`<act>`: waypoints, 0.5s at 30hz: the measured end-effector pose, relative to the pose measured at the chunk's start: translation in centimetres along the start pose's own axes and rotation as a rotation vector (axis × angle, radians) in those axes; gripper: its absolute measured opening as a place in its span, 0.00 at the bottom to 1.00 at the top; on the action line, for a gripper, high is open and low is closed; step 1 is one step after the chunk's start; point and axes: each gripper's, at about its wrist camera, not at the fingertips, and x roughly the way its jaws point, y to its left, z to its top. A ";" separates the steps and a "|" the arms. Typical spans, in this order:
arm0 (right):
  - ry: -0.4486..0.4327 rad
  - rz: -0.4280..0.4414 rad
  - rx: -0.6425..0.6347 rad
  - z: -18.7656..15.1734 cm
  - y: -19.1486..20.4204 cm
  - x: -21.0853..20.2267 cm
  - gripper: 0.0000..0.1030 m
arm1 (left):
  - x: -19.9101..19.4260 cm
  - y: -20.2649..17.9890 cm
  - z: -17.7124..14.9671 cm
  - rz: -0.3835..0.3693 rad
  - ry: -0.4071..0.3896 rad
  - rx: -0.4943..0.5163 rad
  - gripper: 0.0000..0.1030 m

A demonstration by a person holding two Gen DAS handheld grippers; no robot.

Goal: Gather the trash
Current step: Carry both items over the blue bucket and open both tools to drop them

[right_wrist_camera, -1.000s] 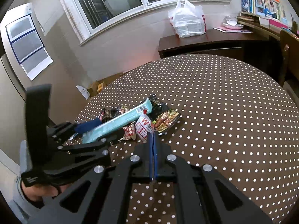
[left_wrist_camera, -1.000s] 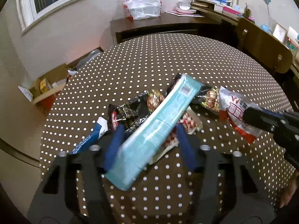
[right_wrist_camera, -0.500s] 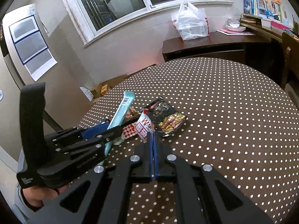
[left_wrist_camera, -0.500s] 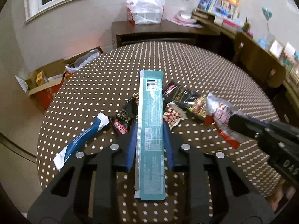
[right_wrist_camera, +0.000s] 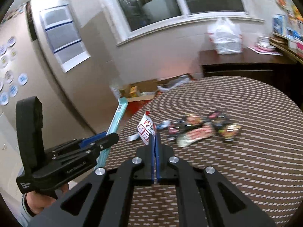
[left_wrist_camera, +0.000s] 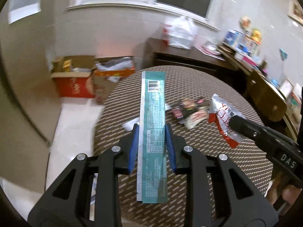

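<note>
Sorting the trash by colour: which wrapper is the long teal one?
The long teal wrapper held upright between the left gripper fingers; the others are red-and-white or dark.

Both my cams are fisheyes riding each hand-held gripper, looking forward and down along the fingers, close over the table (left_wrist_camera: 217,162). Left view faces the boxes (left_wrist_camera: 75,81) upper left; right view faces the window (right_wrist_camera: 170,3) up top. Shared: table, wrapper pile (right_wrist_camera: 200,130), white bag (left_wrist_camera: 180,32).
</note>
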 end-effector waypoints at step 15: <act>0.180 0.216 -0.188 -3.8 17.0 10.5 0.02 | -5.8 17.8 -7.3 0.264 0.027 -0.301 0.27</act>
